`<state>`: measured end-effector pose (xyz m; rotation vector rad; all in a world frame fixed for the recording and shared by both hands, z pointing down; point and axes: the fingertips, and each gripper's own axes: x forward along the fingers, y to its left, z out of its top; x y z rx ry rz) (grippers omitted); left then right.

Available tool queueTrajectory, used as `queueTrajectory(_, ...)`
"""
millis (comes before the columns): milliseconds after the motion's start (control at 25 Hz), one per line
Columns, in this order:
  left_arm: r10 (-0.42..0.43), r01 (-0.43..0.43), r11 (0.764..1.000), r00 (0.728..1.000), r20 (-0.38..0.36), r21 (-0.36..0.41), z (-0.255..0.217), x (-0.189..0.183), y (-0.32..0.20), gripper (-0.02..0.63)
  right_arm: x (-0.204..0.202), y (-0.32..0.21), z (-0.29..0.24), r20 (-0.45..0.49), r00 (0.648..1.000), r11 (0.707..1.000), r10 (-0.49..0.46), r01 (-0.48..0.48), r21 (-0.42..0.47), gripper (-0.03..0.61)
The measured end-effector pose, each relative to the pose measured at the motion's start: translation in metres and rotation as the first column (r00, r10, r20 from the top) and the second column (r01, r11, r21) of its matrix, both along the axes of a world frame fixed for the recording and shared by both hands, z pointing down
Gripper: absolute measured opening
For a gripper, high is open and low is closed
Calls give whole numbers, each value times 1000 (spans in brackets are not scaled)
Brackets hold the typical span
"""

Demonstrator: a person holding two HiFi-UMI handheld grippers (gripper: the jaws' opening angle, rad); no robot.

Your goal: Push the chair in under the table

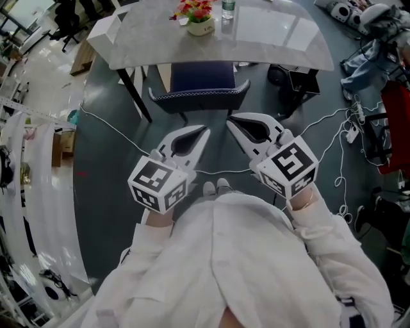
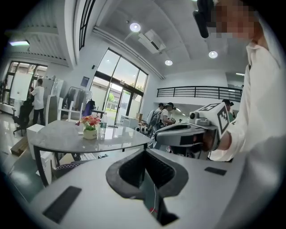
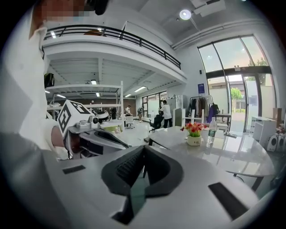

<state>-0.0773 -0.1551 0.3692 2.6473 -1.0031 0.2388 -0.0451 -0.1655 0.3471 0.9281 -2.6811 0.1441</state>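
One dark blue chair (image 1: 200,86) is standing partly under the near edge of the one grey table (image 1: 275,35), its backrest sticking out toward the person. One flower pot (image 1: 198,22) and one bottle (image 1: 228,9) are sitting side by side on the far part of the tabletop. Two grippers are hovering just near of the backrest without touching it. The left gripper (image 1: 205,131) and the right gripper (image 1: 231,121) are both keeping their jaws pressed together with nothing between them.

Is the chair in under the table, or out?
Partly in: the chair seat runs under the table edge; its backrest stands outside.
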Motion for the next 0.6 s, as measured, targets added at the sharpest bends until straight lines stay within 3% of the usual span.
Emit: queueTrajectory(600, 27, -26, 1000, 999, 22, -16, 10, 10, 2, 18, 7, 2, 12, -95, 993, 998, -66, 65, -9, 29)
